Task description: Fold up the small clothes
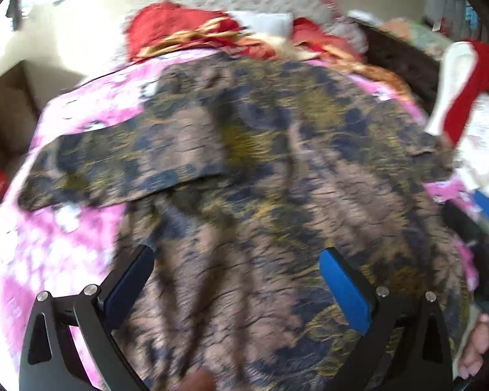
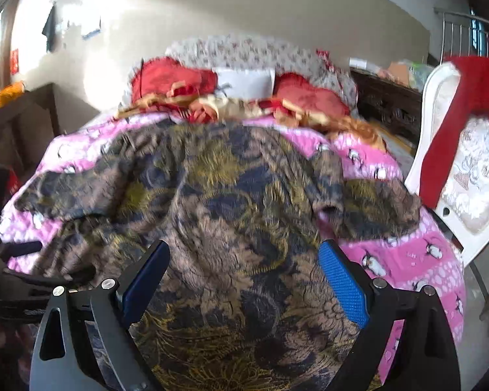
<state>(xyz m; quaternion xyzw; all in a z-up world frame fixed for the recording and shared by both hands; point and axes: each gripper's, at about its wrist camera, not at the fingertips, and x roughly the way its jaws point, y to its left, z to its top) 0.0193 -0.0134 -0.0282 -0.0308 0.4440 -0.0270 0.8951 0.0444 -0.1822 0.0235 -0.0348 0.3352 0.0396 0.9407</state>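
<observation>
A brown, navy and yellow floral garment (image 1: 251,169) lies spread over a pink bedspread (image 1: 49,260), one sleeve stretched to the left. My left gripper (image 1: 238,254) hovers open over its lower part, nothing between the blue pads. In the right wrist view the same garment (image 2: 231,189) is rumpled, with a sleeve bunched at the right. My right gripper (image 2: 244,254) is open just above the cloth near its hem. The other gripper's black frame (image 2: 22,280) shows at the left edge.
Red and gold bedding (image 2: 179,88) and a white pillow (image 2: 244,81) are piled at the head of the bed. A white chair (image 2: 456,150) draped with red cloth stands to the right. A dark wooden cabinet (image 2: 388,104) is behind it. A person's fingers (image 1: 476,345) show at the lower right.
</observation>
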